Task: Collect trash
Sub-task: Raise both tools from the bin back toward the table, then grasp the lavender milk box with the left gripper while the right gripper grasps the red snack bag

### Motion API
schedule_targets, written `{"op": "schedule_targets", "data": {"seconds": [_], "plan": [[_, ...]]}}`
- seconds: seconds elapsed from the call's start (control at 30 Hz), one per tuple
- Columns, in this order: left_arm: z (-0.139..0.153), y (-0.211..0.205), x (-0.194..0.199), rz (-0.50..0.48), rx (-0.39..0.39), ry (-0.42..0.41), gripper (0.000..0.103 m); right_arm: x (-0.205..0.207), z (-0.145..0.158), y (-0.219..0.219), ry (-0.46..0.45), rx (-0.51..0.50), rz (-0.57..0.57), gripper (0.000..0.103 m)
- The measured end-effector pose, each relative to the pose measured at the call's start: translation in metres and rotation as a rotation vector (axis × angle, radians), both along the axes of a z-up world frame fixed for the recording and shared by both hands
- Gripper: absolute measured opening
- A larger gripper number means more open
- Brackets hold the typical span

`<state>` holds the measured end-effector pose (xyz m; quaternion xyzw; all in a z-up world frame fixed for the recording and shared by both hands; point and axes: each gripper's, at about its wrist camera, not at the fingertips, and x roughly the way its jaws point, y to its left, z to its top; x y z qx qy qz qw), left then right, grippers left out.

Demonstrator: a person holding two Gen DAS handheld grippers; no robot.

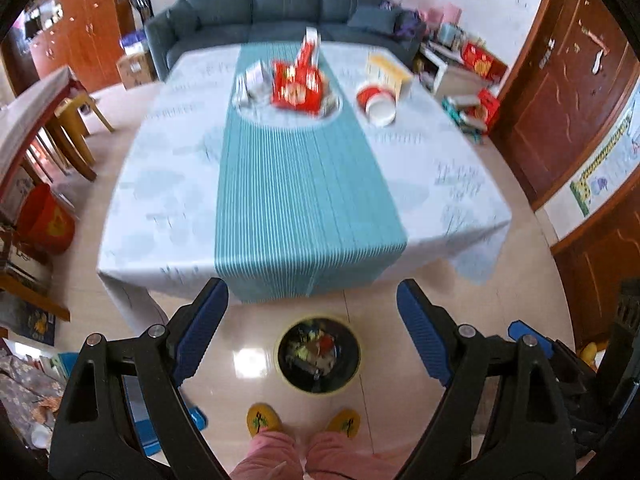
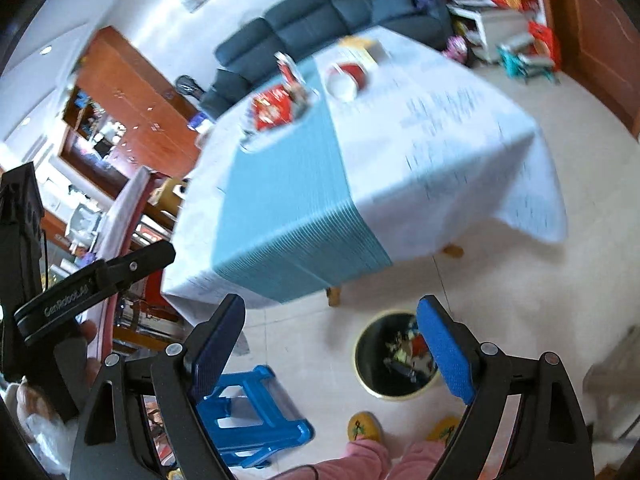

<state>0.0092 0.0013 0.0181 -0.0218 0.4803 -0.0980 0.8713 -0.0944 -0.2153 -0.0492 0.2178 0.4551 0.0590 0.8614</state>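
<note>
A round black trash bin with a yellow rim stands on the floor in front of the table; it holds several wrappers. It also shows in the right wrist view. Red snack wrappers and a white wrapper lie on the far part of the table, with a tipped red paper cup and a yellow-white box to the right. The wrappers and cup show in the right wrist view. My left gripper is open and empty above the bin. My right gripper is open and empty.
The table has a white cloth with a teal striped runner. A blue plastic stool stands on the floor at left. A dark sofa sits behind the table. The person's yellow slippers are near the bin. A red bucket stands far left.
</note>
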Motion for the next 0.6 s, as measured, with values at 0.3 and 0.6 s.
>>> {"op": "schedule_targets", "data": {"seconds": [0.3, 0.6], "plan": [[0.06, -0.01, 0.02, 0.066, 0.02, -0.064, 0.084, 0.04, 0.073, -0.01, -0.118, -0.047, 0.112, 0.089], [0.069, 0.017, 0.069, 0.166, 0.008, -0.039, 0.083, 0.117, 0.099, -0.003, -0.183, -0.087, 0.166, 0.089]]}}
